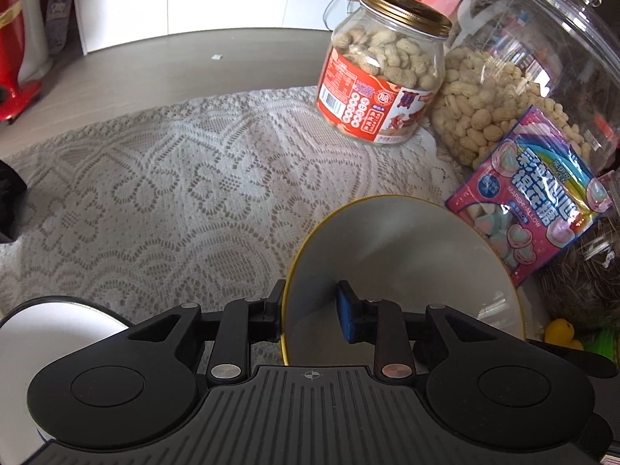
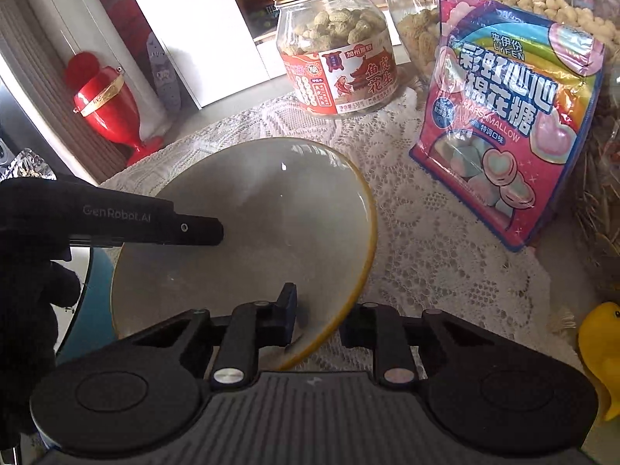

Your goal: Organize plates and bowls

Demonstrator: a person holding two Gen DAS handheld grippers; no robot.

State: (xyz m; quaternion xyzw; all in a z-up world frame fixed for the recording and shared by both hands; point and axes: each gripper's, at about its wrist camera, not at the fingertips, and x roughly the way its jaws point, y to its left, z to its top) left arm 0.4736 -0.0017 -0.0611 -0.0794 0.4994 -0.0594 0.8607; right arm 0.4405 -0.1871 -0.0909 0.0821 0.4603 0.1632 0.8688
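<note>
A grey bowl (image 1: pixel 407 255) with a yellow rim sits tilted over the lace tablecloth (image 1: pixel 174 193). My left gripper (image 1: pixel 310 302) straddles its near-left rim. One finger is outside the wall, and the blue pad inside stands clear of it, so this gripper is open. In the right wrist view the same bowl (image 2: pixel 271 201) has its near-right rim between the jaws of my right gripper (image 2: pixel 317 317). There the inner pad lies against the wall, shut on the bowl. A black finger (image 2: pixel 193 228) of the left gripper reaches over the bowl from the left, held by a gloved hand (image 2: pixel 27 290).
A white dish (image 1: pixel 58 317) lies at lower left, and a teal dish (image 2: pixel 97 290) shows under the bowl's left side. A peanut jar (image 1: pixel 383 77), a big clear jar (image 1: pixel 523 77) and a marshmallow bag (image 2: pixel 503 135) crowd the right, with a yellow duck (image 2: pixel 600 348).
</note>
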